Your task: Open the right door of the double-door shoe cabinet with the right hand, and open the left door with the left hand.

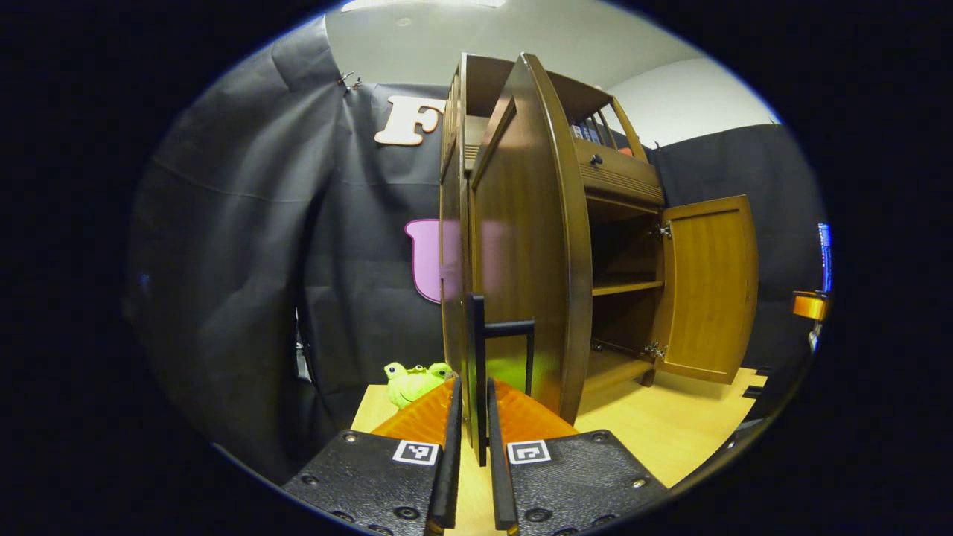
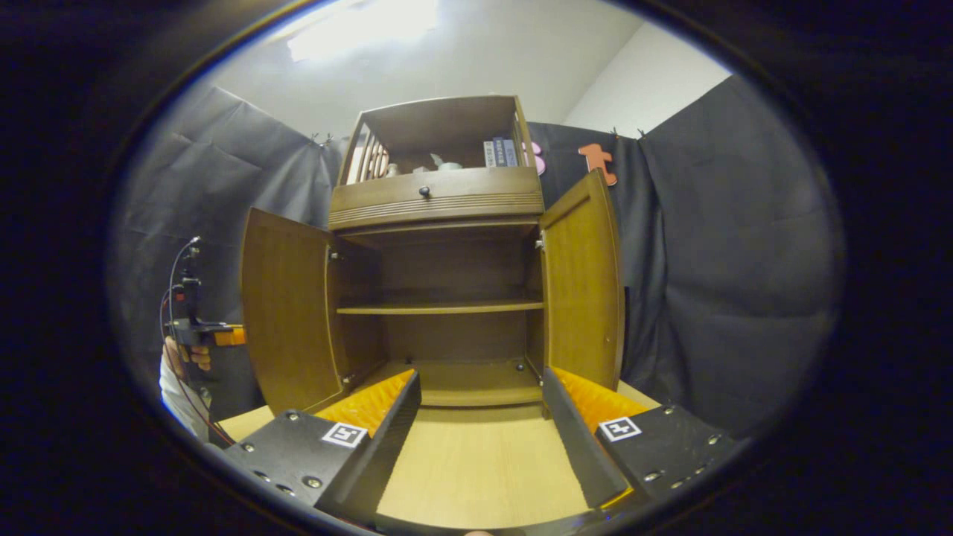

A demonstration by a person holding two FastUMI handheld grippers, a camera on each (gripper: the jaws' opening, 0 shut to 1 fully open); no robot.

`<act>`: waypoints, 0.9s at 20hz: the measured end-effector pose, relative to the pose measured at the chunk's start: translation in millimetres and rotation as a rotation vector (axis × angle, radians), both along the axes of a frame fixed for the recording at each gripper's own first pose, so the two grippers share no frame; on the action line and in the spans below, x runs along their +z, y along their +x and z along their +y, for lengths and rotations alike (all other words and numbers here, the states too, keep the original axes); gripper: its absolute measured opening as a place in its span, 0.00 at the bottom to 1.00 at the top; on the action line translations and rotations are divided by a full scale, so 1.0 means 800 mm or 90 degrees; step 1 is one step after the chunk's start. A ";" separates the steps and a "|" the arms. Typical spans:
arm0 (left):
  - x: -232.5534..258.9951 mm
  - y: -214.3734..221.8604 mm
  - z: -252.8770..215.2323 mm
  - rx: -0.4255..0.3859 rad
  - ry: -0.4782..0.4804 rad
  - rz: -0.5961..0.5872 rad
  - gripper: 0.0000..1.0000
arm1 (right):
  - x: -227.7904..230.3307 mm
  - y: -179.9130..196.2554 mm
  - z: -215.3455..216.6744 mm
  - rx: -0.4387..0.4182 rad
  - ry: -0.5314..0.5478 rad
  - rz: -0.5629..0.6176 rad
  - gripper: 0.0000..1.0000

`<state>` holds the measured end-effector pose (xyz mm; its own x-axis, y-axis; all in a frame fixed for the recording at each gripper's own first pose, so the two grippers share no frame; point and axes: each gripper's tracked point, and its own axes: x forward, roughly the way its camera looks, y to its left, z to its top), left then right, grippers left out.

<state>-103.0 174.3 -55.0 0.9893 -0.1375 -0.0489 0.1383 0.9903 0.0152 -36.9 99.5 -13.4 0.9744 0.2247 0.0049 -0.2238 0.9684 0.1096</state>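
A: Left gripper view first. Left claw (image 1: 470,417) has its fingers nearly together, clamped on the dark handle (image 1: 478,350) of the left door (image 1: 521,246). That door's swung out, edge-on to the camera.

B: And the cabinet (image 1: 618,179)?

A: Stands on the table (image 1: 670,424), inside open to see, shelf (image 1: 627,286) across the middle. Right door (image 1: 707,290) hangs wide open on the far side. Green plush toy (image 1: 414,381) sits on the table just left of the cabinet.

B: Right gripper view?

A: Right claw (image 2: 482,406) spread wide, holding nothing, low over the table (image 2: 484,461) in front of the cabinet (image 2: 439,197). Both doors open: left door (image 2: 287,320), right door (image 2: 584,286). Shelf (image 2: 439,307) bare. Books (image 2: 500,153) up in the top section, knob (image 2: 424,191) on the drawer.

B: Other hand?

A: Hand (image 2: 187,355) at far left w/ the left claw, beside the left door.
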 end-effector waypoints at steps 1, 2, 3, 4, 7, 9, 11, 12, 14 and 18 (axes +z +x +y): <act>0.002 -0.001 0.002 0.001 0.000 -0.002 0.17 | -0.002 0.001 0.005 0.004 0.004 0.000 0.98; 0.005 -0.004 0.004 0.008 0.005 -0.004 0.24 | -0.003 0.004 0.009 0.008 0.005 0.001 0.97; 0.005 -0.008 0.009 0.016 0.010 -0.003 0.22 | -0.006 0.003 0.013 0.014 0.000 0.002 0.97; 0.006 -0.012 0.010 0.025 0.013 0.000 0.26 | -0.011 0.002 0.017 0.016 -0.005 0.003 0.97; 0.010 -0.031 0.011 0.056 0.020 0.006 0.41 | -0.021 0.000 0.024 0.024 -0.009 0.007 0.97; 0.021 -0.043 0.015 0.084 0.017 0.000 0.46 | -0.026 -0.003 0.024 0.030 0.003 0.013 0.98; 0.028 -0.061 0.012 0.098 0.023 -0.007 0.57 | -0.023 -0.009 0.025 0.048 0.026 0.009 0.97; 0.034 -0.071 0.008 0.103 0.024 -0.017 0.63 | -0.018 -0.007 0.025 0.050 0.035 0.003 0.97; 0.048 -0.084 -0.003 0.105 0.019 -0.033 0.63 | -0.015 -0.007 0.023 0.050 0.046 -0.006 0.97; 0.062 -0.093 -0.037 0.093 0.008 -0.039 0.75 | -0.008 -0.007 0.013 0.047 0.039 -0.017 0.97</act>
